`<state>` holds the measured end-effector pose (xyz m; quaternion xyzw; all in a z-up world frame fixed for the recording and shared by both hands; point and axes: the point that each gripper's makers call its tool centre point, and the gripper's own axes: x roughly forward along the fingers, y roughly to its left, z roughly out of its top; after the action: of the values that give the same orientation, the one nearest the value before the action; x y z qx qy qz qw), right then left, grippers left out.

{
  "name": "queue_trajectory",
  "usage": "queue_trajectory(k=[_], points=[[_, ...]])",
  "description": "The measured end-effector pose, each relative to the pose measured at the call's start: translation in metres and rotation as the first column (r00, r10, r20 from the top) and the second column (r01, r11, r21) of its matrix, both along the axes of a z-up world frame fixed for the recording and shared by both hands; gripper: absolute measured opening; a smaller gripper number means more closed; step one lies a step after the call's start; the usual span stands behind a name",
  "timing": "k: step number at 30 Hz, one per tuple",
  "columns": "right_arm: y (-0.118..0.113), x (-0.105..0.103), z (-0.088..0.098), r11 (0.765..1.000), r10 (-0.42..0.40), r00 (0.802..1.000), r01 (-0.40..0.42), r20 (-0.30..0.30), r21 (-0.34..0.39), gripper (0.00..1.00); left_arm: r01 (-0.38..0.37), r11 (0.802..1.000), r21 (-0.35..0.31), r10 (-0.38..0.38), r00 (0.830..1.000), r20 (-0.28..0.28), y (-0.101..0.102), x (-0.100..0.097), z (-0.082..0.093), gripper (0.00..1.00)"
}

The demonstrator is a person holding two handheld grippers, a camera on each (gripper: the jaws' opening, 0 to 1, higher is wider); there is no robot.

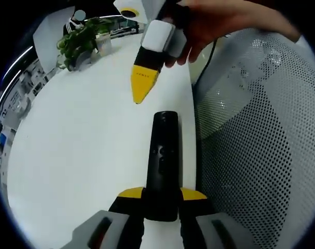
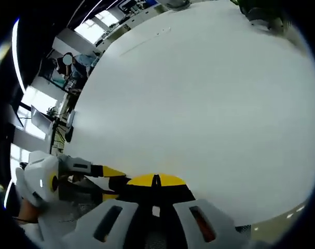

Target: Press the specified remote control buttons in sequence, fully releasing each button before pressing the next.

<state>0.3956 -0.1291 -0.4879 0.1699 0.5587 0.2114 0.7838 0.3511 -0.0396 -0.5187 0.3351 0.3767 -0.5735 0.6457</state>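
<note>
A slim black remote control (image 1: 163, 150) lies lengthwise over the white table (image 1: 84, 155), its buttons facing up. My left gripper (image 1: 162, 194) is shut on the remote's near end, one yellow tip on each side. Beyond the remote's far end, my right gripper (image 1: 140, 88) hangs with its yellow tips pressed together and nothing between them, a small gap away from the remote and held by a hand (image 1: 214, 23). In the right gripper view the same shut tips (image 2: 156, 180) point at the table (image 2: 209, 104), with the left gripper (image 2: 111, 184) coming in from the left.
A potted plant (image 1: 82, 41) stands at the table's far end, also seen as the plant (image 2: 261, 15). A white mesh chair back (image 1: 261, 145) stands close along the table's right edge. People sit in the office behind (image 2: 69, 67).
</note>
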Motion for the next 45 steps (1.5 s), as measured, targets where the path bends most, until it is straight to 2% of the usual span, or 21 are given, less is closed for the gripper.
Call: queue_trajectory(k=[22,31,35,40,45], points=[[0.003,-0.004,0.000,1.000,0.024,1.000,-0.024,-0.011,0.005,0.00,0.019,1.000,-0.008,-0.019,1.000,-0.002,-0.001,0.000,0.000,0.24],[-0.002,-0.008,-0.011,0.992,0.088,0.996,-0.089,-0.024,-0.091,0.00,0.021,1.000,-0.003,-0.021,1.000,0.000,-0.001,0.000,0.000,0.24],[-0.001,-0.017,-0.018,0.985,0.127,0.990,-0.133,-0.061,-0.113,0.00,0.020,1.000,-0.001,-0.020,1.000,-0.001,-0.001,-0.001,0.000,0.24],[-0.003,-0.030,-0.025,0.971,0.167,0.976,-0.187,-0.138,-0.152,0.00,0.020,1.000,0.000,-0.020,1.000,-0.002,0.000,-0.001,0.000,0.24],[-0.006,-0.030,-0.026,0.978,0.136,0.978,-0.157,-0.159,-0.134,0.00,0.021,1.000,0.000,-0.021,1.000,-0.001,0.000,-0.001,0.000,0.25]])
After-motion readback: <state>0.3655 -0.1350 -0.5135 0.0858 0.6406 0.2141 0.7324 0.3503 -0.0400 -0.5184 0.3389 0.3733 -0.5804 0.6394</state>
